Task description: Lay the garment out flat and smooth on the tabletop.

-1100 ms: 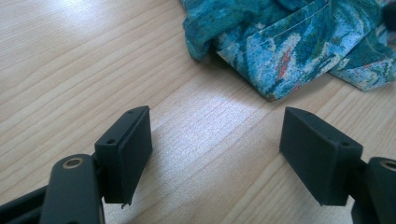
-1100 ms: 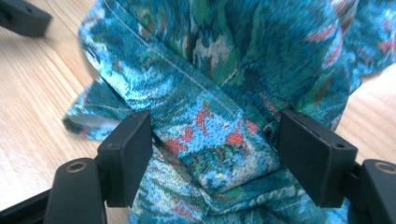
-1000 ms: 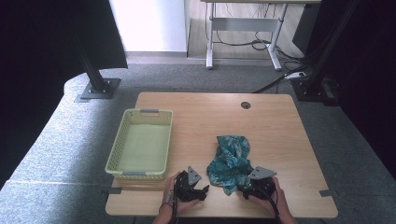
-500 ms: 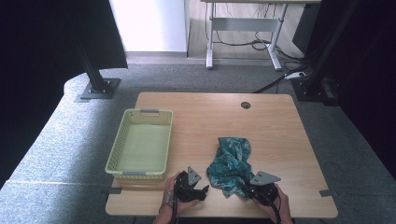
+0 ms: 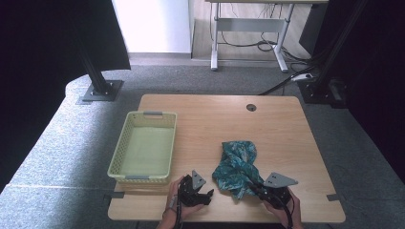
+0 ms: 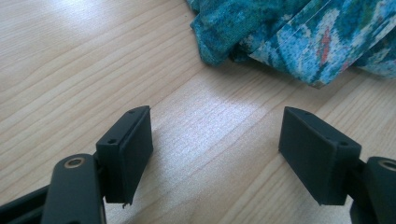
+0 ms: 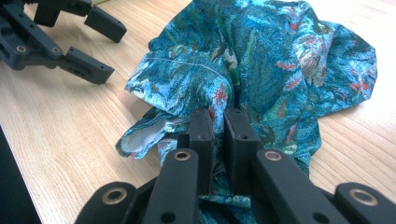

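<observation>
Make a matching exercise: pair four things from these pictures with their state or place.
Things:
1. cloth
2. basket
3. left gripper
4. right gripper

States or places:
A. jaws open, nothing between them
B. empty, on the left side of the table
C. jaws closed on teal fabric
D. crumpled, lying near the front edge

Pairs: 1-D, 2-B, 3-A, 4-C
</observation>
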